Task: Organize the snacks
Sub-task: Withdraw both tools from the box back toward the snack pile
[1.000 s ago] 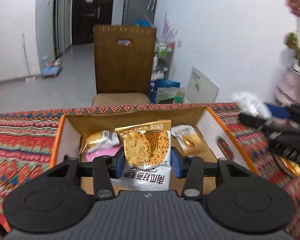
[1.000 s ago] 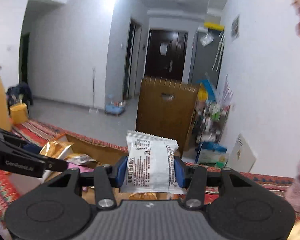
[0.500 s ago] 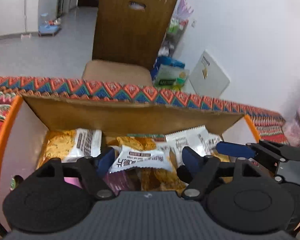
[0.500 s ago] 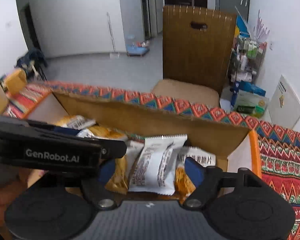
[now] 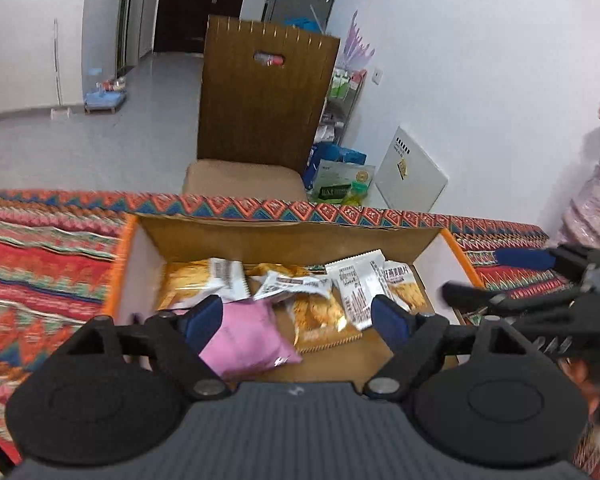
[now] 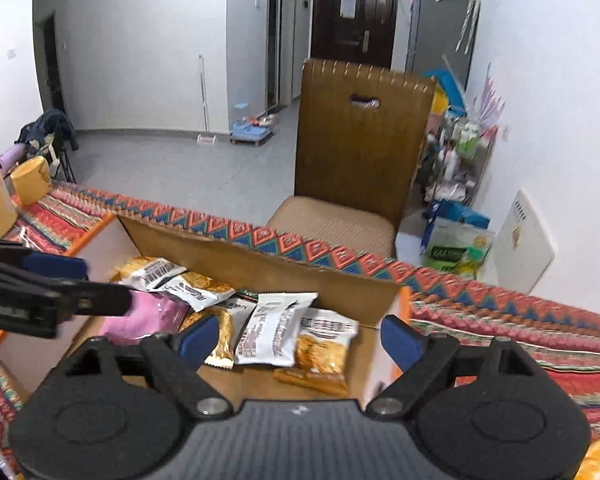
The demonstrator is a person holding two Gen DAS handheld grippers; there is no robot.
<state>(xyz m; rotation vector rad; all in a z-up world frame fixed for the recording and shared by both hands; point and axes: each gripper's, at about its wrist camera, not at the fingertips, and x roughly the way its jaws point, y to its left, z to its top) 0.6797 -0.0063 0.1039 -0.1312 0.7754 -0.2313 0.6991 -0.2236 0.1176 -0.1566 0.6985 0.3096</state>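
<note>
Both the left tongs (image 5: 296, 316) and the right tongs (image 6: 300, 338) are spreading wider and pinch nothing. Just beyond and below their tips, the snack packets (image 6: 276, 328) lie loose inside the cardboard box (image 5: 284, 236) on the patterned tabletop (image 5: 40, 256).

- The cardboard box (image 5: 428, 240) sits open on my patterned cloth, with orange rims and white side walls.
- Inside, the snack packets (image 6: 276, 328) lie flat in a loose heap: white-and-gold ones overlapping along the back wall (print too small to read).
- A pink packet (image 5: 246, 340) lies nearest me.
</note>
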